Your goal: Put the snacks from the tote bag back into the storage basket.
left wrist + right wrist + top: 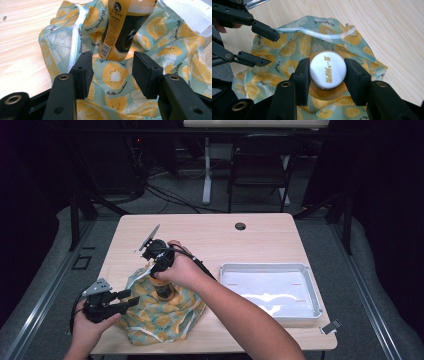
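On the worktop: worktop (210,227) is pale wood; the work sits at its near-left part, about 7 o'clock from the centre, with a white tray (310,285) well apart at 4 o'clock.
Cloth bag: lemon-print bag (165,317) lies crumpled and open-mouthed, gathered around the bottle's lower half.
Bottle: bottle (122,32) stands upright inside the bag, long axis vertical, white cap (327,70) uppermost.
Right fingers: right gripper (327,75) comes straight down from above, its fingers (302,77) set either side of the cap at 9 and 3 o'clock, at or just off its rim; I cannot tell whether they press.
Left fingers: left gripper (113,72) is held level, fingers (83,72) parted and empty above the cloth, the bottle at 12 o'clock just beyond the tips.
Key relation: the right hand (182,270) is nearer, already on the bottle's axis; a lift would likely run straight up while the left pins cloth.
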The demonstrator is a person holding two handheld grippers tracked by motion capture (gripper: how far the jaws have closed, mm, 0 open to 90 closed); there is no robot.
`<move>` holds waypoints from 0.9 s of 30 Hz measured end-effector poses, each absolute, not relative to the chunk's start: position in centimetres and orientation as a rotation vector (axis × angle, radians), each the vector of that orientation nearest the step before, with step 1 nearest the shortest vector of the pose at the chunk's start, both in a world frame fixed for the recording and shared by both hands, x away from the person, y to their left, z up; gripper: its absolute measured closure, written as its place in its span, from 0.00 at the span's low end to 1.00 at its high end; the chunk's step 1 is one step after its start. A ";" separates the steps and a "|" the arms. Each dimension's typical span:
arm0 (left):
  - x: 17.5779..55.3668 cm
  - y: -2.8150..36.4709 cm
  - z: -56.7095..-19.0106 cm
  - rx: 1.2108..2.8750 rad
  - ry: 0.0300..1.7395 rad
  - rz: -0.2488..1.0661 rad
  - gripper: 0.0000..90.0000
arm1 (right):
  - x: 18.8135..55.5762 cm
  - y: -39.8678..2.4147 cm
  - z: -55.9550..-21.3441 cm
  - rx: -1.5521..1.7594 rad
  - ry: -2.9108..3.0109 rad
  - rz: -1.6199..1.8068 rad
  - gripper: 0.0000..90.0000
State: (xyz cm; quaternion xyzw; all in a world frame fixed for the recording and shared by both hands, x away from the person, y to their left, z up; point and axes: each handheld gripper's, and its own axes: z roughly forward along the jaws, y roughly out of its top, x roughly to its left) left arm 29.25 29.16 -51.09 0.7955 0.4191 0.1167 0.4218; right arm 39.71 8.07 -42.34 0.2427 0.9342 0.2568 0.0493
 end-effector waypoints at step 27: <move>29.3 29.2 -51.1 1.984 1.056 0.287 0.57 | 39.4 8.5 -42.3 0.729 2.825 0.783 0.65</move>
